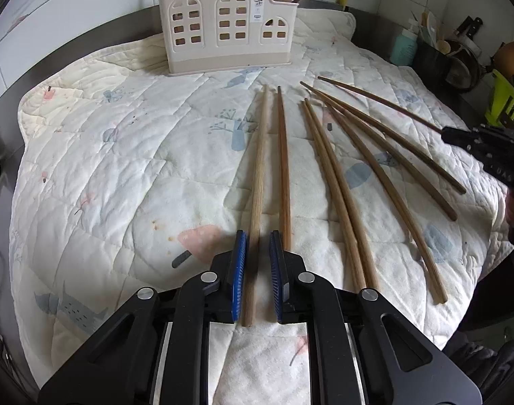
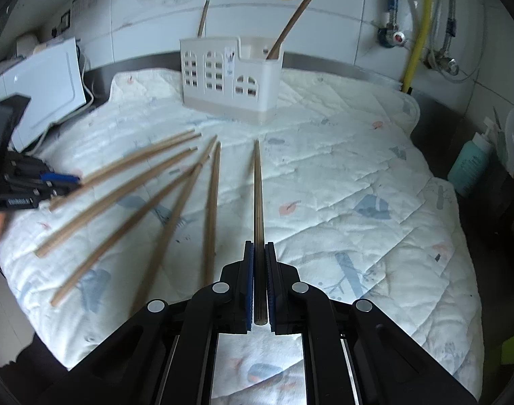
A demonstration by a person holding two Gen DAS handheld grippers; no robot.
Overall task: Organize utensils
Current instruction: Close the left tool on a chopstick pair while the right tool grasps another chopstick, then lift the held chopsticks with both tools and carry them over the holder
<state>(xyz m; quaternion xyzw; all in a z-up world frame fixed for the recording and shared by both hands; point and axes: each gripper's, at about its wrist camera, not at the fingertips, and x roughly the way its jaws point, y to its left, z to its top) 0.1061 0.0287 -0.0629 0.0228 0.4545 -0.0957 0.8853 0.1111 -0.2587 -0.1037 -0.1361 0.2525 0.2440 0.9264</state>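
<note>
**Right gripper clamps one chopstick, left gripper stands over another**

In the right wrist view, the right gripper (image 2: pixel 259 287) is clenched on a single brown chopstick (image 2: pixel 258 202). The blue pads (image 2: pixel 249 290) press on it from both sides, and the stick runs straight forward from between the fingers. I cannot tell if its far tip touches the cloth or is lifted.

In the left wrist view, the left gripper (image 1: pixel 258 276) is released, with a clear gap between its blue pads (image 1: pixel 240 276). A light chopstick (image 1: pixel 257 202) lies in this gap, closer to the left pad, and it rests on the quilted mat (image 1: pixel 105 185). Just beside it, to the right, lies a darker chopstick (image 1: pixel 284 168), whose near end goes under the right finger.

Further to the right, a group of loose chopsticks (image 1: pixel 351 185) is spread like a fan on the mat, with the thin ends toward the back. At the right edge of this view the other gripper appears, holding its stick by the end.

The mat is white with pale blue and pink animal prints, and it covers a dark counter (image 1: pixel 7 128).

At the back of the mat stands a cream utensil holder (image 1: pixel 226 30) with window-shaped holes. Two chopsticks already stand inside it (image 2: pixel 290 23), leaning. Behind it is a white tiled wall (image 2: pixel 324 27). A teal bottle (image 2: pixel 469 165) stands on the right, off the mat.
</note>
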